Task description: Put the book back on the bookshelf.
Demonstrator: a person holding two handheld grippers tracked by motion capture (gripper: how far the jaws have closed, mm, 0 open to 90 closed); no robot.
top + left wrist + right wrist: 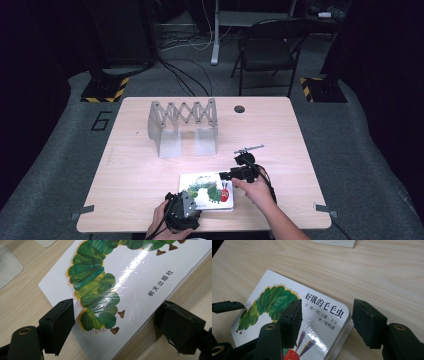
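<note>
Book (207, 191) flat on desk (150, 165), corner between left claw (115, 322) jaws, edge between right claw (325, 322) jaws; both wide, not gripping. Best close squarely on cover edges, lift evenly.

book (206, 191) on table (280, 130), rack (183, 125) behind

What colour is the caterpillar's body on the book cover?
Green caterpillar's body, shown best in the left gripper view.
</note>
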